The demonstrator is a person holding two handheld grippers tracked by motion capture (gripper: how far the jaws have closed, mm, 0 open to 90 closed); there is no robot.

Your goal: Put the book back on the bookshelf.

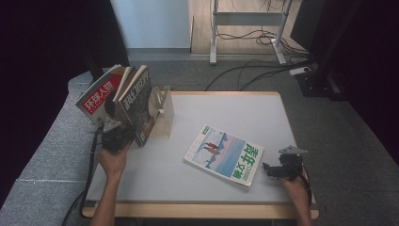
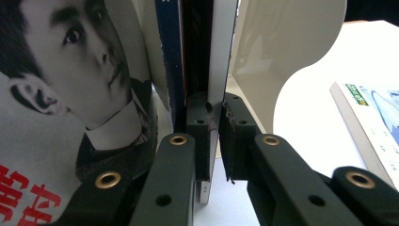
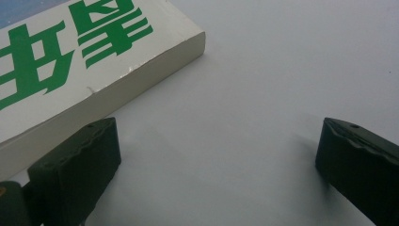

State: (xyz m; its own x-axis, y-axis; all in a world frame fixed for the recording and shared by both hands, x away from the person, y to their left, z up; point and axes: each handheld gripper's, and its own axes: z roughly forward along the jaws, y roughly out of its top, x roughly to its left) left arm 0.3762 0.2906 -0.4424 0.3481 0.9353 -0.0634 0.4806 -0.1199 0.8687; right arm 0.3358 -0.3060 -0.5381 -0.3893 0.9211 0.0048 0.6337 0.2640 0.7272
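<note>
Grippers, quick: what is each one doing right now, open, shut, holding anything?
Left gripper: jaws shut on the dark-covered magazine standing in the bookend rack.
Right gripper: jaws open, holding nothing, beside the green-lettered magazine.

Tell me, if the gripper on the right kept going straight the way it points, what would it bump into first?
Probably the magazine with green lettering. The right gripper points toward it with its jaws wide open, and in the right gripper view the magazine's corner lies just ahead of one jaw. How close they are is hard to judge.
</note>
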